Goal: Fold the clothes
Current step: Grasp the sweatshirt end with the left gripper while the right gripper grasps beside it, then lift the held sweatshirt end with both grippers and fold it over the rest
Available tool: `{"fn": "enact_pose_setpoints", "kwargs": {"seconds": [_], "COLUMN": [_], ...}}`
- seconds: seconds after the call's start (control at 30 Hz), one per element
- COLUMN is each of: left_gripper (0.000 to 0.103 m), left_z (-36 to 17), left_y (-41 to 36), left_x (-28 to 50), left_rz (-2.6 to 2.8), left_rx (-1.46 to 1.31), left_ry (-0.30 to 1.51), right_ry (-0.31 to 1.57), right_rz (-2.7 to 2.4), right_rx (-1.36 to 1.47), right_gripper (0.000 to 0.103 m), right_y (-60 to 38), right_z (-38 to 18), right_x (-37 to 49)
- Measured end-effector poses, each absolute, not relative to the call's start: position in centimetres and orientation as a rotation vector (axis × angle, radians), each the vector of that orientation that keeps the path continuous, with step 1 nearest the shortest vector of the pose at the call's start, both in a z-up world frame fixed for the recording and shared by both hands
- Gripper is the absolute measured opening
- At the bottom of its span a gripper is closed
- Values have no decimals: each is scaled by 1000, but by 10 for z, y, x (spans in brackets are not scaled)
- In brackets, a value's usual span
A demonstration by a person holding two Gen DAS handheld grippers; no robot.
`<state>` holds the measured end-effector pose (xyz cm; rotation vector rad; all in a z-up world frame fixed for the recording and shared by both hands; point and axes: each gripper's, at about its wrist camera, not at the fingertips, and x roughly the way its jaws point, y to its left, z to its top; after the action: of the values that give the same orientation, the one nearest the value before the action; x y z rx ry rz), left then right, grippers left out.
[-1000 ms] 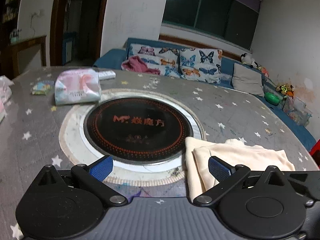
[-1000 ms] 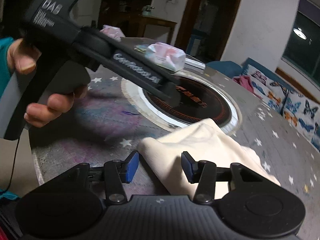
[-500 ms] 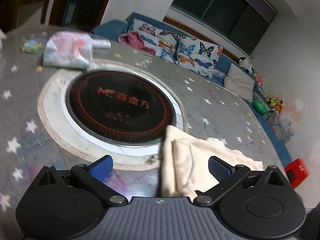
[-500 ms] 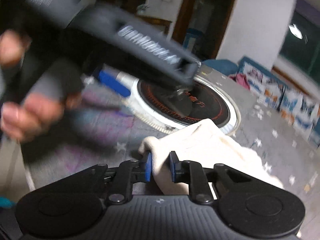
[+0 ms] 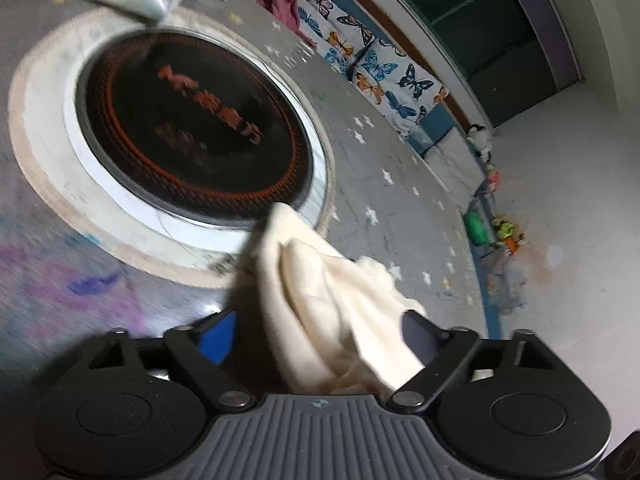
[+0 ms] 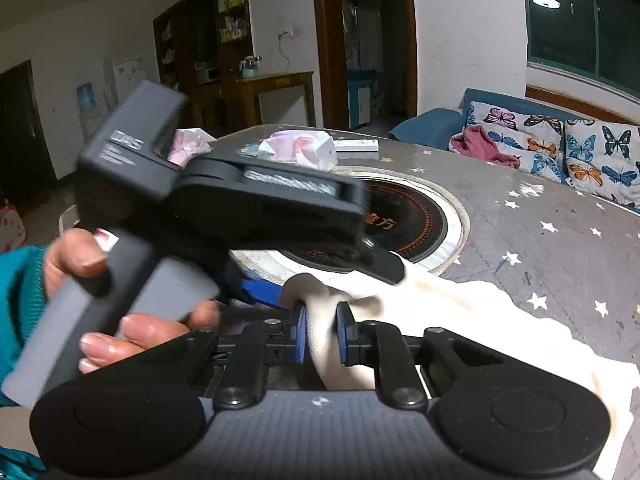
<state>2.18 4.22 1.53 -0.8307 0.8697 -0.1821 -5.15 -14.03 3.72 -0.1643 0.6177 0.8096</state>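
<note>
Pinching one edge of the cream cloth (image 6: 460,312), the right gripper (image 6: 320,332) clamps a fold between its pads. The left gripper (image 5: 316,330), just closing, straddles bunched cloth without visibly pressing it, probably to secure a second hold for folding.

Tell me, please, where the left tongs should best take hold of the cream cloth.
Probably the bunched fold of the cream cloth already lying between the open left tongs, coming from the near table edge; the right tongs already pinch the neighbouring corner.
</note>
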Motion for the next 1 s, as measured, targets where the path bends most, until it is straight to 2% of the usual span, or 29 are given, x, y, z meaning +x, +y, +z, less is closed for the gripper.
{"fn": "enact_pose_setpoints", "kwargs": {"seconds": [0.03, 0.1, 0.13, 0.2, 0.27, 0.4, 1.0], "left_gripper": [71, 48, 43, 25, 21, 19, 19], "left_z": [13, 7, 5, 1, -2, -3, 4], "left_y": [41, 39, 39, 37, 37, 36, 23], "left_x": [22, 23, 23, 24, 24, 24, 25], "left_rz": [-194, -210, -210, -201, -193, -195, -176], "left_rx": [-851, -889, -896, -889, -880, -856, -696], "left_ry": [874, 884, 888, 890, 893, 888, 863], "right_ry": [617, 616, 615, 614, 618, 615, 672], "right_rz": [817, 829, 835, 842, 845, 823, 253], "right_rx": [-163, -164, -166, -170, -159, -119, 135], "right_gripper": [14, 14, 14, 16, 19, 24, 24], "right_y": [-141, -142, -142, -143, -148, -166, -323], "right_z": [37, 37, 36, 35, 33, 33, -4], "right_x": [-53, -56, -58, -60, -62, -63, -10]}}
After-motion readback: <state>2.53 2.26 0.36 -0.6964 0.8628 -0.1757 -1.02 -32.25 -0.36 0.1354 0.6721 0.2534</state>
